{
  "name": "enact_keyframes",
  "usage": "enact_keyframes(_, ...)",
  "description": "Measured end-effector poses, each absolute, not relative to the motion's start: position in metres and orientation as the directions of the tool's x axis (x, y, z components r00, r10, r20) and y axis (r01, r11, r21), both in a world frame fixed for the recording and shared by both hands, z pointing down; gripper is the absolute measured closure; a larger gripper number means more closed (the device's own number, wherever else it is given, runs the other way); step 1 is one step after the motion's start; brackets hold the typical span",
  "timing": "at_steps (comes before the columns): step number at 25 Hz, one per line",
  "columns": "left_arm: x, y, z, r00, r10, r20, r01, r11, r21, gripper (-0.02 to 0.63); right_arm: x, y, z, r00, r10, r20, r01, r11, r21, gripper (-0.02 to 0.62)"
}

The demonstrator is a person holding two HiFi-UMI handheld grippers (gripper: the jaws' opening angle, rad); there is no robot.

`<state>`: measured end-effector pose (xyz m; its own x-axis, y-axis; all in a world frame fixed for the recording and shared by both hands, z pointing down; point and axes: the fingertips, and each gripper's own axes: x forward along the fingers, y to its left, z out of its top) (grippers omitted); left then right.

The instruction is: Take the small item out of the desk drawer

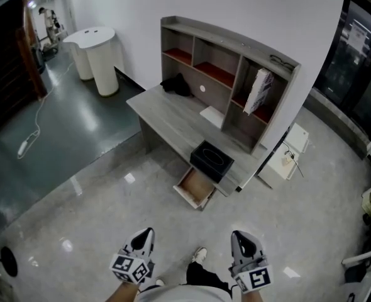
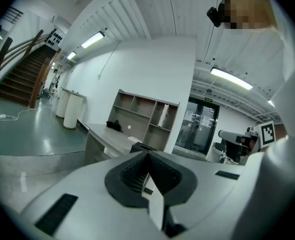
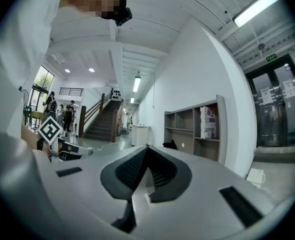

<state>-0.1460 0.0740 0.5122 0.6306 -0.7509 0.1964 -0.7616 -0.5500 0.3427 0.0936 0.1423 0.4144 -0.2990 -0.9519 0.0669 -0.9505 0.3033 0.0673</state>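
The open drawer [image 1: 195, 187] looks too small here to show its contents

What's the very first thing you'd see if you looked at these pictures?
A grey wooden desk with shelves stands against the white wall, mid-picture. Its light wooden drawer hangs open at the front, below a black box on the desk. Near the bottom, the left hand-held gripper and right hand-held gripper are both shut and empty.

The desk [image 1: 163, 113] looks to me like matt grey wood-grain board, its open drawer [image 1: 195, 186] paler wood inside. The floor [image 1: 97, 200] is smooth and glossy, with bright reflections.
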Motion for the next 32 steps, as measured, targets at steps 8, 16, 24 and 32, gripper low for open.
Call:
enact_keyframes(8, -0.084, -0.011, 0.503, 0.554, -0.813, 0.180, -0.806, -0.470, 0.361, 0.589, 0.160, 0.039, 0.431, -0.412, -0.906, 0.096, -0.910, 0.415, 0.018, 0.574)
enact_keyframes(16, -0.098, -0.029, 0.534, 0.455, -0.847, 0.274, -0.862, -0.342, 0.374, 0.588, 0.147, -0.020, 0.455, -0.504, -0.855, 0.126, -0.864, 0.500, -0.062, 0.574)
enact_keyframes(24, -0.079, -0.065, 0.601, 0.510, -0.766, 0.392, -0.835, -0.331, 0.441, 0.588, 0.137, -0.038, 0.454, -0.495, -0.849, 0.184, -0.866, 0.500, -0.027, 0.574)
enact_keyframes(32, -0.046, -0.112, 0.704, 0.561, -0.638, 0.527, -0.806, -0.277, 0.523, 0.584, 0.138, -0.052, 0.485, -0.444, -0.854, 0.273, -0.889, 0.458, -0.014, 0.574)
